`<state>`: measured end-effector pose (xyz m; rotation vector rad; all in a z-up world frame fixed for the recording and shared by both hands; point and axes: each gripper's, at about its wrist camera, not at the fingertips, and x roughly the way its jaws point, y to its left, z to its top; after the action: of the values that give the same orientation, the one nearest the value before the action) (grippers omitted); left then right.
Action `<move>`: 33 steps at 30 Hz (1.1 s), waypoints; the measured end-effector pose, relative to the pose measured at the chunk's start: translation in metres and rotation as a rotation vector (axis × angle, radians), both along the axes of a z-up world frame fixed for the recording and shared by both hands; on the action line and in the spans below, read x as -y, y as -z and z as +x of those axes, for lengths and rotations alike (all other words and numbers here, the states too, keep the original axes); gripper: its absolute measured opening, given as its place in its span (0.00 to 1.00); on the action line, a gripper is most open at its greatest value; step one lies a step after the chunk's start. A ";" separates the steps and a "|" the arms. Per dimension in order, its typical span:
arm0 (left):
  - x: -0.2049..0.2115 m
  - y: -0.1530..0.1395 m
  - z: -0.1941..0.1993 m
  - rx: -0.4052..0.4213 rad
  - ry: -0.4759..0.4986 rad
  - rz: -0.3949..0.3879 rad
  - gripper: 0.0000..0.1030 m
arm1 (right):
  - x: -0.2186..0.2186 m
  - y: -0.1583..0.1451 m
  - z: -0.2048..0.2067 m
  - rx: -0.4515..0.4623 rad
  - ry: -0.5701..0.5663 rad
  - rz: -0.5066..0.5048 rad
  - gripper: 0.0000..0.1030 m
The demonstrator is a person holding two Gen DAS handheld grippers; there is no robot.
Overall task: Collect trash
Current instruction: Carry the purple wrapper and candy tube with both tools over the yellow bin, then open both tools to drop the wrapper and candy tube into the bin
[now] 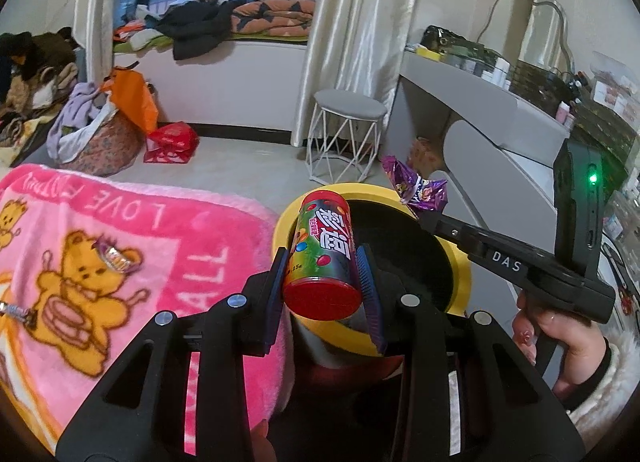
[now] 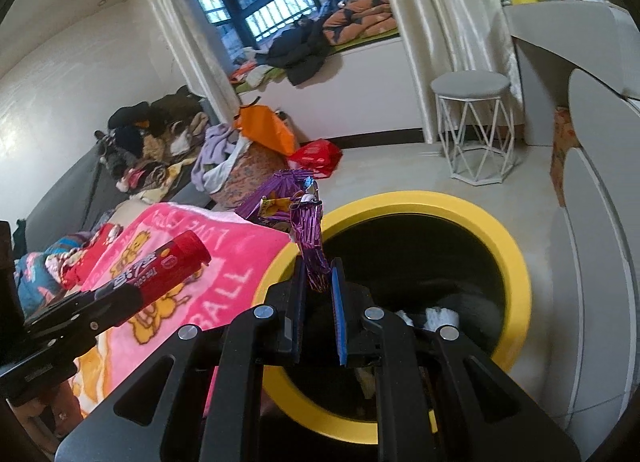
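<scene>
My left gripper [image 1: 323,262] is shut on a red candy tube [image 1: 325,254] with a red cap, held over the near rim of the yellow-rimmed black trash bin [image 1: 460,258]. My right gripper [image 2: 318,276] is shut on a crumpled purple foil wrapper [image 2: 308,229], held above the bin's left rim [image 2: 516,262]. The wrapper also shows in the left wrist view [image 1: 416,187], and the tube in the right wrist view [image 2: 168,268]. A small wrapper [image 1: 114,258] lies on the pink bear blanket [image 1: 132,262].
The bin holds some white trash [image 2: 440,316]. A grey stool [image 1: 346,133] stands on the floor beyond the bin. A grey vanity desk [image 1: 480,101] is at the right. Bags and a laundry pile [image 1: 108,129] sit at the left by the window seat.
</scene>
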<state>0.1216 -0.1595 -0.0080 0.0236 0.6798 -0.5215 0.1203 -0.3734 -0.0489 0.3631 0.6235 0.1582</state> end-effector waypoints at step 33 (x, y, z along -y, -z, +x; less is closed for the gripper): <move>0.053 0.039 0.033 -0.088 0.095 0.016 0.27 | 0.044 0.034 0.004 -0.091 0.157 -0.016 0.12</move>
<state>0.1546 -0.2125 -0.0471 0.0480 0.7719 -0.6108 0.1245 -0.4172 -0.0828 0.4043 0.6826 -0.0138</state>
